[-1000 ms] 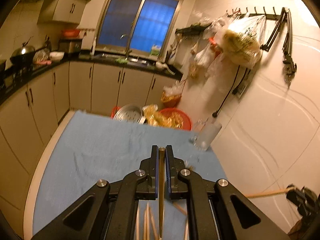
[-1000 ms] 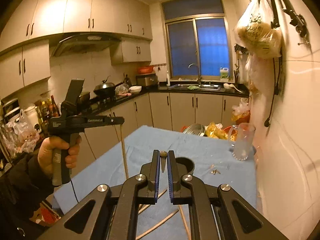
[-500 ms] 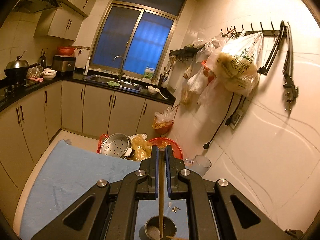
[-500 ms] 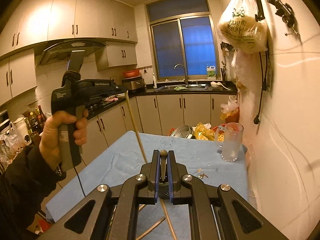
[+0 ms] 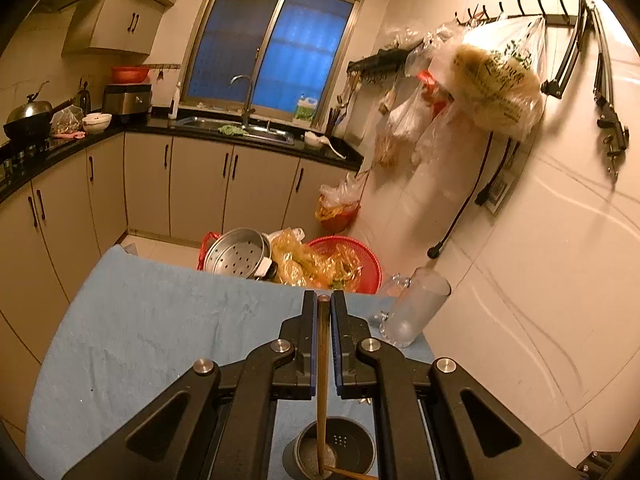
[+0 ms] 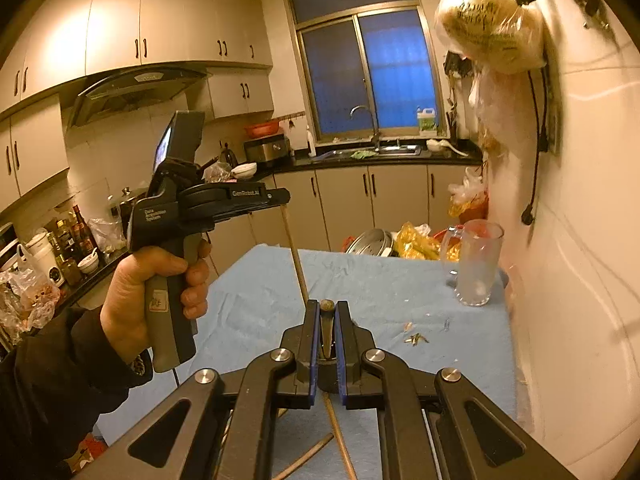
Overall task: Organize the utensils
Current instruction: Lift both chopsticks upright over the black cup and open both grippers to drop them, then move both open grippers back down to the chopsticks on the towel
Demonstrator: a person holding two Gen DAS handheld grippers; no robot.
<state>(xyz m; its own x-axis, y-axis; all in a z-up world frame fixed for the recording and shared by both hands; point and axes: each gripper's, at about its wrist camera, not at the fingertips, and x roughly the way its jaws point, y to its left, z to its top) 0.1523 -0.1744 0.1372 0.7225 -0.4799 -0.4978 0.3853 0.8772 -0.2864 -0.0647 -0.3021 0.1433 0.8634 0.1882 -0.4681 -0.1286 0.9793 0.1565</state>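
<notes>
**Inspector:** Left wrist view first. On your far left sits the blue cloth [image 5: 152, 332] covering the table. At centre, your left gripper [image 5: 322, 312] is clamped on a wooden chopstick [image 5: 322, 360]; its lower end reaches down into the dark metal holder [image 5: 352, 446] at the bottom of the view.

**Operator:** And to the right of it?

**Inspector:** A glass mug [image 5: 416, 312] stands on the cloth near the tiled wall, well apart from the holder.

**Operator:** Right wrist view?

**Inspector:** From the left: your left hand [image 6: 160, 292] grips the handle of the left gripper, which is raised above the table with the chopstick [image 6: 295, 256] slanting down from its tip. At centre, your right gripper [image 6: 327, 312] is closed on a second utensil with a rounded top [image 6: 327, 305]; I cannot tell what it is. Loose chopsticks [image 6: 340, 436] lie on the cloth beneath your fingers. The holder is mostly hidden behind them. At right, small scraps [image 6: 416, 338] lie on the cloth, with the mug beyond.
</notes>
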